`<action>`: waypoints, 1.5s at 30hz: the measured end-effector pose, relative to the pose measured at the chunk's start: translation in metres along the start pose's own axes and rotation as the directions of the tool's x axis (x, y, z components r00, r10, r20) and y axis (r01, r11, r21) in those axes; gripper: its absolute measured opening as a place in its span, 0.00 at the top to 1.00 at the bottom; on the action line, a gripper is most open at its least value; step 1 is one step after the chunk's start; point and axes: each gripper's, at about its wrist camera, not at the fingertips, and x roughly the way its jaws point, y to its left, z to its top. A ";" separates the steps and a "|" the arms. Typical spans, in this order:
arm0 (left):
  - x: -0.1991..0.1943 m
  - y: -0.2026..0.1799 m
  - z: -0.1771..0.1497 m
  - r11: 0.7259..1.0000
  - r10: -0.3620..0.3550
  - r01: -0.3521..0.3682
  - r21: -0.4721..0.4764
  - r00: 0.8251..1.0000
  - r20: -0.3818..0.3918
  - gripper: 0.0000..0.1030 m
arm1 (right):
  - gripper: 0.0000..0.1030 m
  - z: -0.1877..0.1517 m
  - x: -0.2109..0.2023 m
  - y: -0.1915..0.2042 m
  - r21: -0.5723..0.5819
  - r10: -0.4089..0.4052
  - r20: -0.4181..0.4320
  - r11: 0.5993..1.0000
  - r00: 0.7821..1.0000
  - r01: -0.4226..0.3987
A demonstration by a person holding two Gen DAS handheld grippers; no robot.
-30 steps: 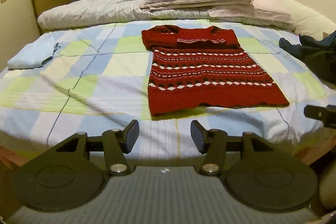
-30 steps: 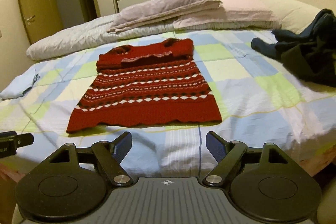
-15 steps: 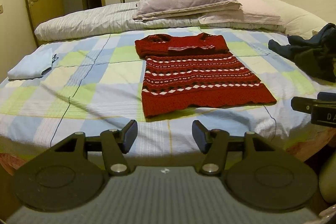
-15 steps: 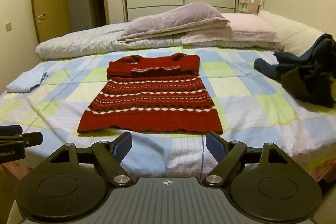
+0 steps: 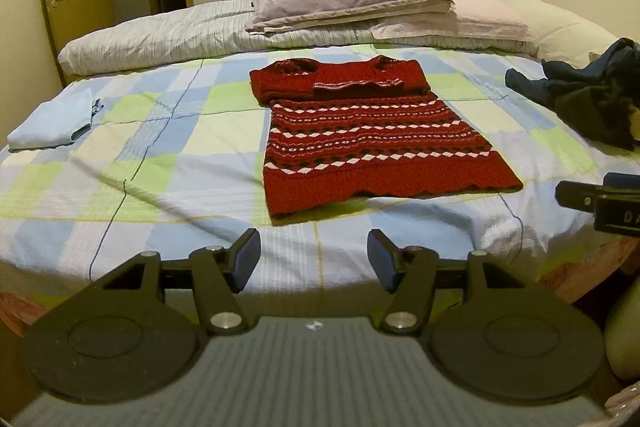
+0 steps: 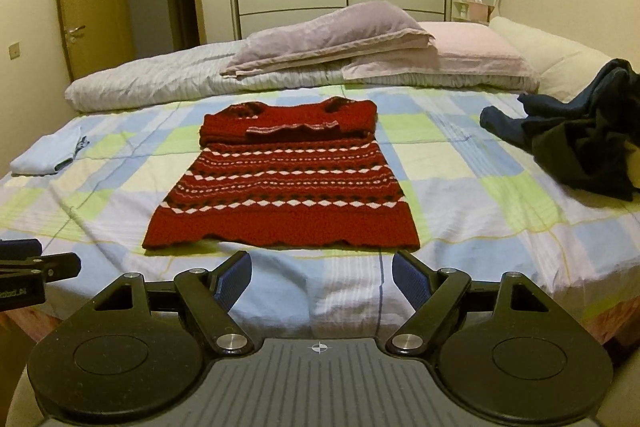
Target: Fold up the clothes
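My left gripper [image 5: 313, 257] hangs with its jaws spread wide and nothing between them, level with the near edge of the bed [image 5: 168, 227] and short of the cloth; my right gripper [image 6: 321, 277] is the same, wide apart and empty, and I can see its tip at the right margin of the left view, so the two sit side by side facing the mattress. I read that as a squared-up stance: both tools point at the hem so each could take one lower corner. Just beyond the fingers lies the red knitted sweater [image 6: 288, 183], flat on the checked sheet, hem toward me and neck away. Its upper part is already doubled: the sleeves appear turned in across the chest, making a thicker band below the collar, while the patterned body lies in a single spread layer. That fits a garment part-way through folding, with the bottom half yet to come up, though I cannot say who laid it so. Off to the left near the bed's edge rests a pale blue folded cloth [image 5: 52, 123], neat and compact, kept well apart from the sweater. On the right a dark heap of clothes [image 6: 580, 139] lies crumpled near the pillows [image 6: 340, 35], clearly unfolded.
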 end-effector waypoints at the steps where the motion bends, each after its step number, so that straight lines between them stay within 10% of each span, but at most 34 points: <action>1: 0.002 0.002 -0.001 1.000 0.002 -0.002 -0.004 1.000 -0.005 0.45 | 0.22 -0.001 0.002 -0.001 0.003 -0.002 -0.003 1.000 1.000 0.002; 13: 0.076 0.049 0.001 0.992 -0.096 0.094 -0.085 0.995 -0.025 0.45 | 0.22 -0.013 0.063 -0.031 0.068 0.046 -0.046 0.997 0.998 -0.043; 18: 0.138 0.089 0.012 0.964 -0.187 0.169 -0.207 0.980 -0.068 0.60 | 0.22 -0.023 0.113 -0.093 0.204 0.125 -0.111 0.974 0.986 -0.100; 35: 0.322 0.151 0.079 0.808 -0.389 0.324 -0.492 0.920 -0.033 0.59 | 0.37 0.032 0.261 -0.240 0.632 0.406 -0.045 0.719 0.913 -0.288; 41: 0.341 0.158 0.062 0.736 -0.495 0.400 -0.546 0.868 -0.031 0.60 | 0.37 0.035 0.288 -0.249 0.641 0.449 -0.069 0.704 0.891 -0.305; 45: 0.334 0.153 0.047 0.700 -0.593 0.476 -0.533 0.803 -0.062 0.73 | 0.38 0.033 0.287 -0.252 0.635 0.506 -0.089 0.692 0.858 -0.342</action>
